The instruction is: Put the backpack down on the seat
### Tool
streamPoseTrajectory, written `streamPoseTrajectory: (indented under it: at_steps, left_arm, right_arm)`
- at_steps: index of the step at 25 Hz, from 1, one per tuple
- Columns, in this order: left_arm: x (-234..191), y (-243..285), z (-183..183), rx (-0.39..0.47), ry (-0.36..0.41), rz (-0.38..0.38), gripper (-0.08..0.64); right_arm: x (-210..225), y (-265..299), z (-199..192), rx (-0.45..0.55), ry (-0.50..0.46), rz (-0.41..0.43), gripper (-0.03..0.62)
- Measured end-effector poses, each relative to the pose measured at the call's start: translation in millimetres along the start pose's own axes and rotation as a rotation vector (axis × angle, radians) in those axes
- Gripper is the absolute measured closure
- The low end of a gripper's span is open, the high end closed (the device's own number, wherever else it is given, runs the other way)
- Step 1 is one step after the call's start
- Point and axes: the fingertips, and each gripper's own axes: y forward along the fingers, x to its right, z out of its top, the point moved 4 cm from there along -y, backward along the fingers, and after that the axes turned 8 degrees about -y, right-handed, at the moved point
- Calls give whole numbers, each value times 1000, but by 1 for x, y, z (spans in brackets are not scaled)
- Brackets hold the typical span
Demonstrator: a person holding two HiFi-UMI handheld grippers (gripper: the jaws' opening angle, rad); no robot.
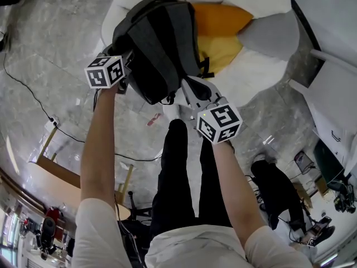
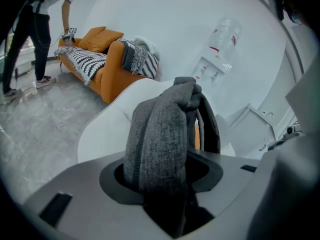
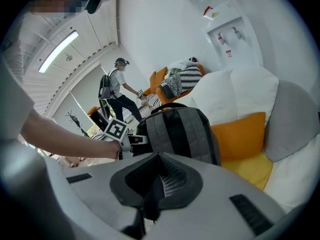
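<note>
The backpack [image 1: 153, 43] stands upright over the front of the white seat [image 1: 262, 77], just in front of the orange cushion [image 1: 220, 18] (contact between its base and the seat surface cannot be confirmed). The left tongs [image 1: 129, 71] are at the left side of the backpack. In the left gripper view they stand spread, with a thick fold of grey fabric [image 2: 160, 134] passing up between them and a dark gap beside the fold. The right tongs [image 1: 192, 94] are at the near end of the backpack. In the right gripper view they are drawn close together, pinching a dark strap [image 3: 147, 204] of the backpack. A grey cushion [image 1: 268, 35] lies at the right of the seat.
</note>
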Motion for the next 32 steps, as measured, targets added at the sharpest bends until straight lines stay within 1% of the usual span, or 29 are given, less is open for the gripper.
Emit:
streamPoseTrajectory:
  at_steps: [2,4,9,16,21,25,29,32]
  left_arm:
    - [-2,-3,0,11,-4,13,325]
    - [-4,-6,0,17,-1,35,278]
    - [-3,-14,-6,4,27,72,240]
    - [-3,-34,-6,32,13,135,221]
    - [2,-53,-3,45,31,176,216]
    - [18,-76,-6,45,36,187,216]
    - [38,-95,-1,56,48,193,218]
    - [58,-109,2,77,41,192,225]
  right_arm:
    - [0,-1,0,-3,-2,-2,569]
    - [0,-2,1,-6,-5,-4,569]
    - [-1,-10,5,-6,-20,-3,569]
    - [-7,-24,9,3,-25,13,569]
    - [-12,-38,12,7,-43,18,569]
    - [-18,-57,17,-1,-76,25,569]
    - [-20,-76,28,14,-85,40,569]
    - [-19,-94,35,24,-85,44,569]
